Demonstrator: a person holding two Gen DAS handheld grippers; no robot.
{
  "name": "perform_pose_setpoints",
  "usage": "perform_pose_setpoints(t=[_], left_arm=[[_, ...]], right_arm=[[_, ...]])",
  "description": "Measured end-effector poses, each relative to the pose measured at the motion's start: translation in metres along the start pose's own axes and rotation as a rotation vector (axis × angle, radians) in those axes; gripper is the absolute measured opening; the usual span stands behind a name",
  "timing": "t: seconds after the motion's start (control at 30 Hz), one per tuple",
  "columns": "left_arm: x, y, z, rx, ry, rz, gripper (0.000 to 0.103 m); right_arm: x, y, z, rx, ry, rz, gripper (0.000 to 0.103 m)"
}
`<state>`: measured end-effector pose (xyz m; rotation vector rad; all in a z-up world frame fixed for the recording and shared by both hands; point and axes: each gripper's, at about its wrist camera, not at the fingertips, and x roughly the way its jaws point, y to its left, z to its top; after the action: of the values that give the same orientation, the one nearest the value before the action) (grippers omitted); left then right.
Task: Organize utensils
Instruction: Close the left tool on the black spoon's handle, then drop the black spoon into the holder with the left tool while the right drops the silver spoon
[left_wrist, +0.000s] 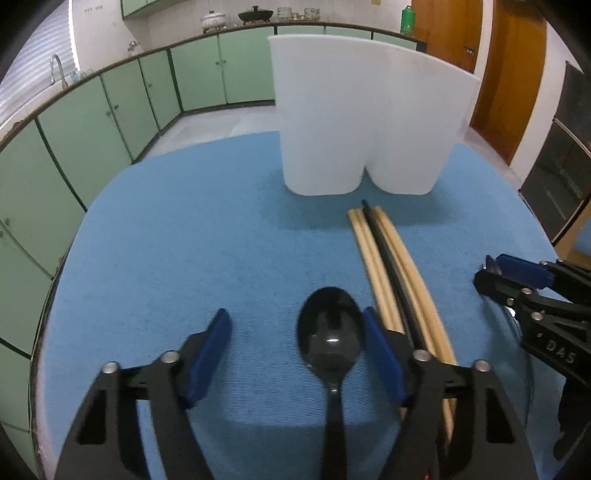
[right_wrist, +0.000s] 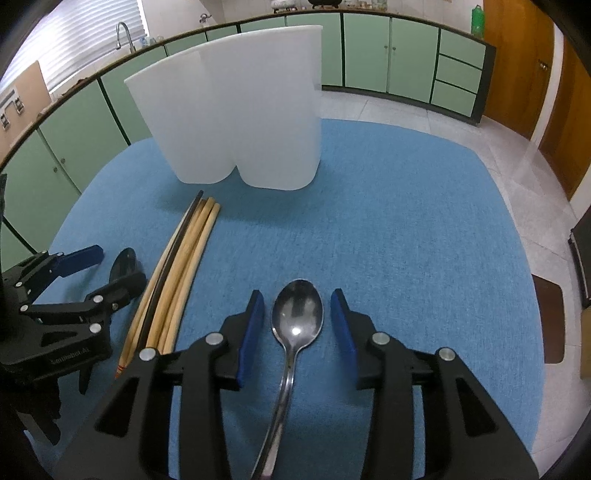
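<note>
Left gripper (left_wrist: 297, 350) is held low over the blue cloth (left_wrist: 184, 229), fingers spread. The black spoon (left_wrist: 330, 341) lies between them, bowl close to the right pad; contact cannot be told. Just right of it, a bundle of chopsticks (left_wrist: 384, 266) is laid lengthwise, tips toward the white two-part holder (left_wrist: 365, 122) standing at the far side. Right gripper (right_wrist: 297, 325) is set over the metal spoon (right_wrist: 297, 317), fingers apart, a gap seen on both sides of the bowl.

Black spoon (left_wrist: 330, 334), blue cloth (left_wrist: 184, 240)
</note>
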<state>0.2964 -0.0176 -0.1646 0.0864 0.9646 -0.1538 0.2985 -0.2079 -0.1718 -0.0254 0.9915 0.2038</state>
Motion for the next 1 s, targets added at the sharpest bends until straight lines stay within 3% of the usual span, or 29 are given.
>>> perform_pose_setpoints(t=[0.1,0.13,0.23,0.4,0.53,0.67,0.83,1.0], left_arm=[[-0.003,0.000,0.004,-0.005,-0.008,-0.041,0.037],[-0.005,0.002,0.005,-0.014,-0.011,-0.059,0.035],[-0.019,0.001,0.000,-0.045,-0.068,-0.113,0.035],[-0.065,0.007,-0.009,-0.067,-0.284,-0.175,0.035],[-0.089,0.004,-0.009,-0.041,-0.406,-0.150,0.035],[-0.103,0.006,-0.001,-0.044,-0.474,-0.144,0.035],[-0.118,-0.002,0.030,-0.026,-0.573,-0.128,0.035],[-0.136,-0.004,0.090,-0.025,-0.700,-0.131,0.035]], right_arm=[[0.000,-0.002,0.002,0.025,0.004,0.023,0.028],[-0.003,-0.004,0.002,0.029,-0.010,0.033,0.028],[-0.019,-0.011,-0.001,0.029,-0.100,0.056,0.028],[-0.055,-0.021,-0.001,0.027,-0.273,0.108,0.027],[-0.081,-0.022,0.005,0.004,-0.375,0.122,0.027],[-0.100,-0.030,0.020,0.010,-0.440,0.148,0.027],[-0.130,-0.029,0.051,0.007,-0.525,0.172,0.027],[-0.154,-0.041,0.097,0.016,-0.609,0.178,0.027]])
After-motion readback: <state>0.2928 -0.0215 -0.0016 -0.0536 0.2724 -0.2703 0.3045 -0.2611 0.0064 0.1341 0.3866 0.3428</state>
